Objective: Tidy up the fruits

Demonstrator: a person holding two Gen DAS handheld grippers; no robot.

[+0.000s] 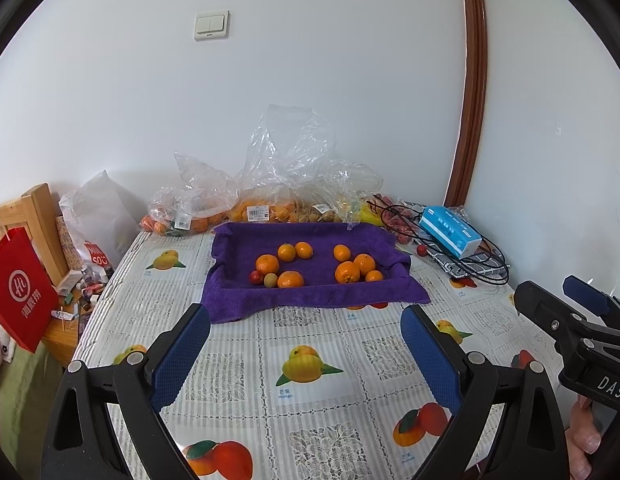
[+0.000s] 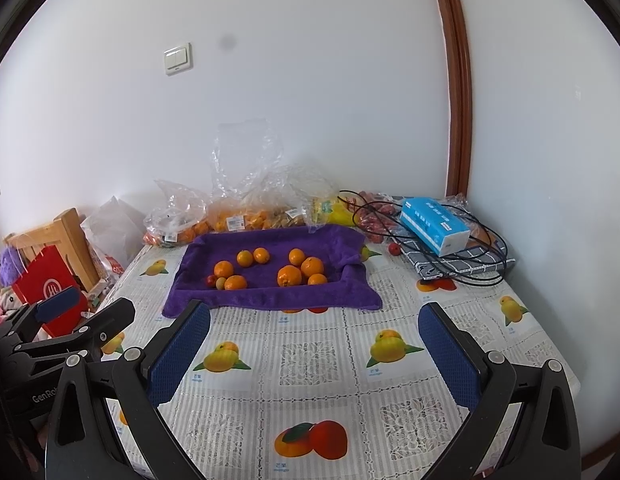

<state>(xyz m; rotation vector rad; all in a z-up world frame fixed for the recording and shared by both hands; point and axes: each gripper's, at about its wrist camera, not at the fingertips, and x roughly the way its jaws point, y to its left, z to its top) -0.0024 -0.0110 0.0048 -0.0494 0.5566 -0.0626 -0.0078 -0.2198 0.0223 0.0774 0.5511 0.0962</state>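
A purple towel [image 1: 310,292] [image 2: 270,300] lies over a tray at the table's far middle. On it sit two groups of oranges, a left group [image 1: 267,264] [image 2: 224,269] and a right group [image 1: 347,272] [image 2: 290,275]. A small red fruit [image 1: 255,277] [image 2: 210,279] and a small yellow-green fruit [image 1: 270,279] [image 2: 220,283] lie by the left group. My left gripper [image 1: 306,320] is open and empty above the tablecloth, short of the towel. My right gripper [image 2: 313,320] is open and empty beside it.
Clear plastic bags of oranges [image 1: 182,216] [image 2: 238,218] line the wall behind the towel. A blue tissue pack [image 1: 449,232] [image 2: 433,226], black cables and a loose red fruit [image 1: 421,249] [image 2: 393,249] lie at the back right. A red paper bag [image 1: 20,292] and a wooden chair stand left.
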